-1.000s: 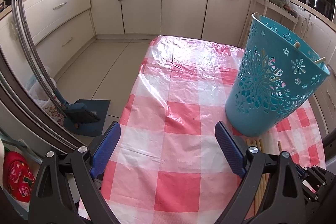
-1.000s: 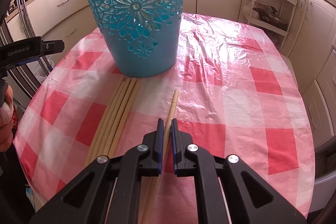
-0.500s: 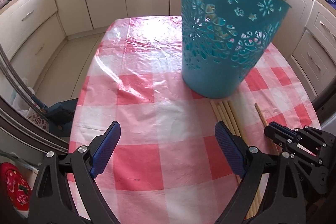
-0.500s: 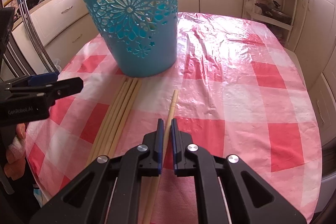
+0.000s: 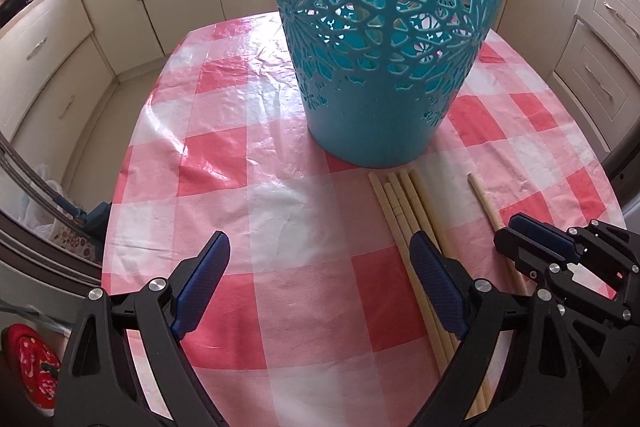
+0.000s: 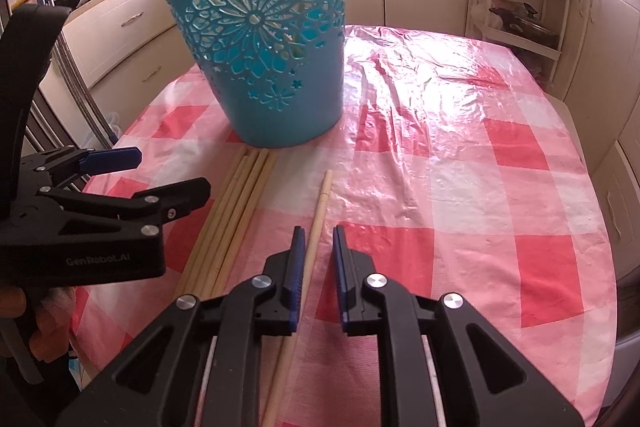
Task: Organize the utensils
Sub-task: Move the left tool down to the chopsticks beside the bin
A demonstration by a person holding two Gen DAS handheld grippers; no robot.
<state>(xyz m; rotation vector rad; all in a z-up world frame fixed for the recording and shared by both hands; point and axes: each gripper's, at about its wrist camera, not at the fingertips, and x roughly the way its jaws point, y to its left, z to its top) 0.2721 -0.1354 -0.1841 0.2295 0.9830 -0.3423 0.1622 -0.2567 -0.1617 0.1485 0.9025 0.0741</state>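
1. The right gripper (image 6: 316, 247) has just been opening – one lone chopstick (image 6: 320, 203) lies loose between its jaws.
2. The left gripper (image 5: 320, 259) is spread wide.
3. More chopsticks (image 6: 240, 195) lie beside the blue basket (image 6: 264, 39).

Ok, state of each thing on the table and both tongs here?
Blue basket: upright on the tablecloth.
Chopstick bundle: flat, side by side, untouched.
Single chopstick: flat, between the pads, not pinched.
Right tongs: just been opening, slightly apart.
Left tongs: wide open, empty.
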